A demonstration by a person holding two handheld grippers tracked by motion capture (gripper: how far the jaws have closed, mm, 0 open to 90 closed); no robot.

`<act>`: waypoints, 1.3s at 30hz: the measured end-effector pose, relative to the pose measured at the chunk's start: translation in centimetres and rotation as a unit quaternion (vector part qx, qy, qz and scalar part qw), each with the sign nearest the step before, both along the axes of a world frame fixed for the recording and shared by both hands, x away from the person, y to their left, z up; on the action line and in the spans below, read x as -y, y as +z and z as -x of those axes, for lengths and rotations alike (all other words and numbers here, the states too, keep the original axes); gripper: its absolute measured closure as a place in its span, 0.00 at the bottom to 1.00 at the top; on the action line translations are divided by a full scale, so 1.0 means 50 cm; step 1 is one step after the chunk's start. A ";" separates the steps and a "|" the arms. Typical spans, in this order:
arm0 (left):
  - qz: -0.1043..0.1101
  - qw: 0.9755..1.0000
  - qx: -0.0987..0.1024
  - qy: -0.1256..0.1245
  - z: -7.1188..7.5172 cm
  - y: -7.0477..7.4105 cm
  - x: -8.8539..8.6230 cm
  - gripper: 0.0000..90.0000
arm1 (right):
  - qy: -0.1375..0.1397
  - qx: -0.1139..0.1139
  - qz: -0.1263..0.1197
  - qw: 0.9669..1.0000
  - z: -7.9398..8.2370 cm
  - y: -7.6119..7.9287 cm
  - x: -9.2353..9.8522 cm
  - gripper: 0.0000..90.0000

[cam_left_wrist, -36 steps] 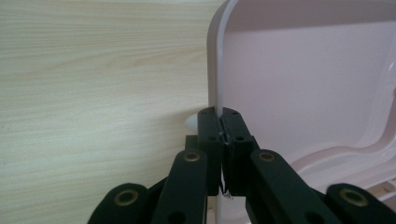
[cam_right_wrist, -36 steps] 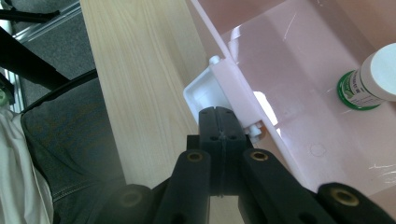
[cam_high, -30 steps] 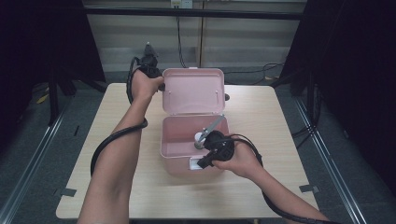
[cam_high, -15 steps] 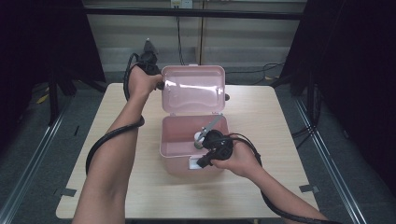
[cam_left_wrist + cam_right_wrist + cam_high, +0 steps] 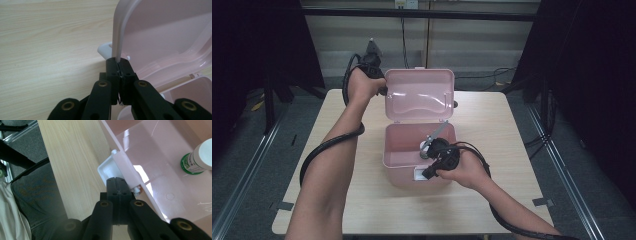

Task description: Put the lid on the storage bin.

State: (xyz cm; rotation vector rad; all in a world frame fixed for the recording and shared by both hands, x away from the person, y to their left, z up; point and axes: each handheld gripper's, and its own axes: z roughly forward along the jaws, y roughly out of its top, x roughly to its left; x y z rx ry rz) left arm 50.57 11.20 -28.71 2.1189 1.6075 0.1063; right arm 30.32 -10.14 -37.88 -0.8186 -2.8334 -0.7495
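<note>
Found the pink box (image 5: 398, 170) sitting mid-worktop (image 5: 504, 125), base open and lid (image 5: 419, 95) swung up to near upright on its rear hinge. Noted a white-capped bottle (image 5: 197, 157) with a green label lying inside the base. Saw the left tool (image 5: 117, 61) clamped tight on the lid's side rim, jaws closed down to the thickness of the plastic. Saw the right tool (image 5: 117, 180) fully shut at the front wall, tip against the white latch (image 5: 107, 171); could not tell whether it pinched a tab of the latch or merely pressed there to steady the base. Judged the step as swinging the lid on its hinge while bracing the box. Judged the next move to need a slow arc along the hinge, a firm rim grip and steady pressure in front to stop the base sliding.
</note>
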 end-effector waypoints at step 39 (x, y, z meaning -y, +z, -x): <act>-0.036 0.999 0.025 -0.031 0.042 0.033 0.001 0.98 | -0.023 -0.004 0.005 1.000 -0.021 0.001 -0.016 1.00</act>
